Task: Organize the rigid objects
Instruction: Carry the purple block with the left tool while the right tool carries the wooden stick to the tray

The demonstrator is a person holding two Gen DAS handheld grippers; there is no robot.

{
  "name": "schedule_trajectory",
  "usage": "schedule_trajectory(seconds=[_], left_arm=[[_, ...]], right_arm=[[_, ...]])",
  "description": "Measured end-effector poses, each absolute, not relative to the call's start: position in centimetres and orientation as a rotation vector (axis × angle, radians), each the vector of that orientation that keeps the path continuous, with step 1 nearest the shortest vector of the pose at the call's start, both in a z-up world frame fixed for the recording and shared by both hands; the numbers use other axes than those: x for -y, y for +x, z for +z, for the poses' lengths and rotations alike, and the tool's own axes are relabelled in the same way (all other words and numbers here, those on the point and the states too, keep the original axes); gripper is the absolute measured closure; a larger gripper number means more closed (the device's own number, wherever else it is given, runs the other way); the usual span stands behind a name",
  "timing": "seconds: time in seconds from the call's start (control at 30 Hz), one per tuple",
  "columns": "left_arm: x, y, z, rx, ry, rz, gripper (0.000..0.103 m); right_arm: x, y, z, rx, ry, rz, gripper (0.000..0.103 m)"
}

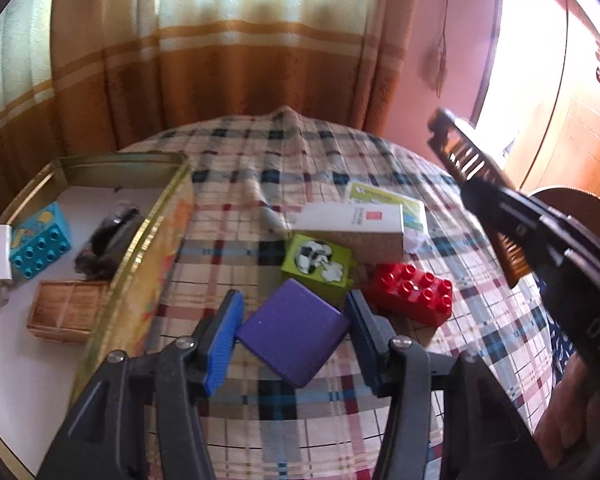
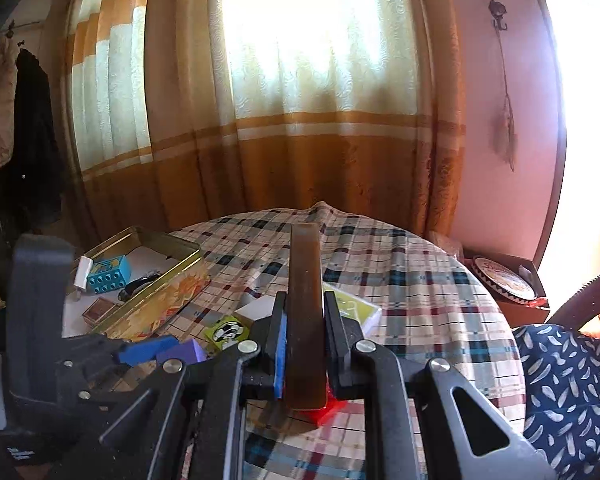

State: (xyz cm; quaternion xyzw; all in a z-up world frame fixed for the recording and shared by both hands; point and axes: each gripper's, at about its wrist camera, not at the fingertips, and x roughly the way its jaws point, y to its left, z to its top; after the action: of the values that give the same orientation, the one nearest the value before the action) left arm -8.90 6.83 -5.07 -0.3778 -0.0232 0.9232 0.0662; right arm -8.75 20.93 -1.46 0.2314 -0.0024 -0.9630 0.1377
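**Both tools loaded above the checked tabletop**

The left tool (image 1: 294, 330) grips a purple block (image 1: 293, 336) between its blue pads (image 1: 223, 344), which press on opposite sides of it, just above the checked tabletop (image 1: 284, 184). Just beyond this tool's tips sits a green block (image 1: 318, 266) with a cow picture, and to the right of that a red studded brick (image 1: 414, 294). Farther out lie a white box (image 1: 354, 226) and a green-and-white card (image 1: 396, 204), the box resting against the green block.

To the left of the left tool stands an open gold tin (image 1: 140, 248). Inside it are a blue studded brick (image 1: 40, 246), a small white piece (image 1: 2, 252) beside it, a dark object (image 1: 108, 240) that is too blurred to name, and a brown wooden-looking box (image 1: 66, 314).

The right tool (image 2: 304, 344) is clamped on a brown comb (image 2: 306, 312), which runs straight ahead from its tips, above the tabletop. In the left camera the comb's teeth (image 1: 472, 164) show at the upper right of the left tool.
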Motion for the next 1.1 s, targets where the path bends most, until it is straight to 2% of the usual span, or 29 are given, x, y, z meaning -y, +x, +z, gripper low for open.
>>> schedule_trajectory(seconds=[0.5, 1.1], left_arm=[[-5.0, -5.9, -3.0, 0.052, -0.88, 2.954, 0.051], [-4.2, -4.2, -2.0, 0.033, -0.739, 3.043, 0.051]], right_arm=[[-21.1, -8.4, -1.7, 0.033, 0.629, -2.787, 0.086], [-19.3, -7.1, -1.6, -0.016, 0.577, -2.763, 0.086]])
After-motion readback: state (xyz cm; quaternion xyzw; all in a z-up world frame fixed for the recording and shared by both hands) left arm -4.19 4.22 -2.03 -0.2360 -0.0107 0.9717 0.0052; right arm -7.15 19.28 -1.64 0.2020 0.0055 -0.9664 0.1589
